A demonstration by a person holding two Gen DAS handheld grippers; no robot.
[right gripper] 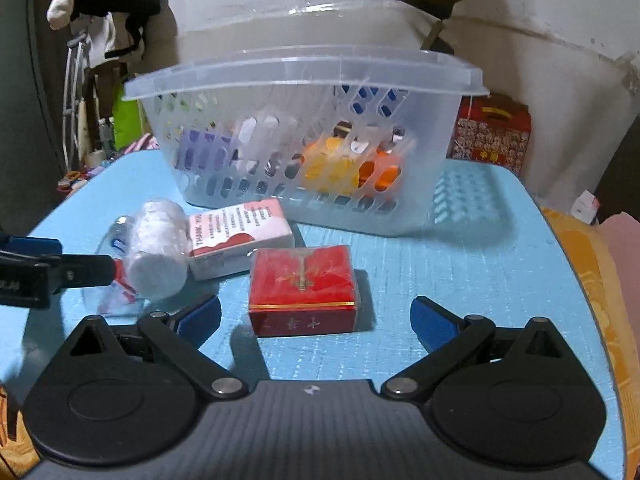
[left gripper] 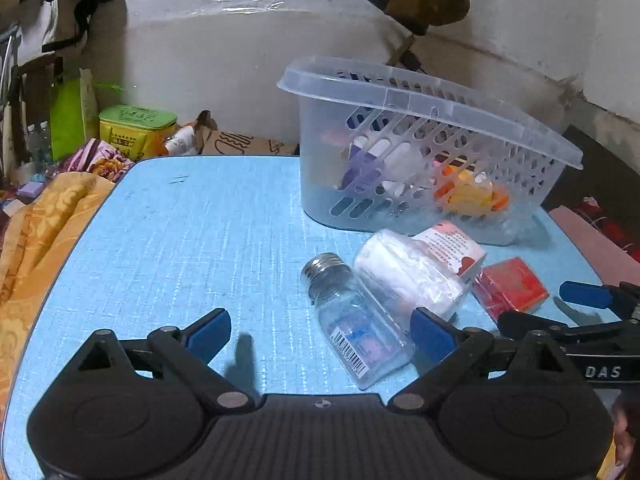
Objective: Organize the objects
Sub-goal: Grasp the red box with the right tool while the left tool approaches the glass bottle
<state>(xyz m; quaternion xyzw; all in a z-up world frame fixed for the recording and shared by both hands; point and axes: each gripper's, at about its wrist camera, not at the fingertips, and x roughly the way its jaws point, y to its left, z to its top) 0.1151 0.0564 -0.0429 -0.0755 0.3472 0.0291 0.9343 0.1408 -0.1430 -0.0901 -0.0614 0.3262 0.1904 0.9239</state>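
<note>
Both grippers hovered open over a blue table (left gripper: 160,240) with loose items near a basket.

The clear slotted basket (left gripper: 400,152) (purple, white and orange things inside) sat far right. Near it lay a white wrapped roll (left gripper: 408,272), a pink-and-white box (left gripper: 452,248), a red box (right gripper: 302,292) and a glass bottle (left gripper: 352,324). The left gripper (left gripper: 320,336) straddled the bottle, jaws spread; the right gripper (right gripper: 316,316) gaped around the red box, touching nothing.

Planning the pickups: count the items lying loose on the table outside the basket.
4: glass bottle nearest the left gripper, white roll, pink-white box by the basket, red box. None looks hidden.
</note>
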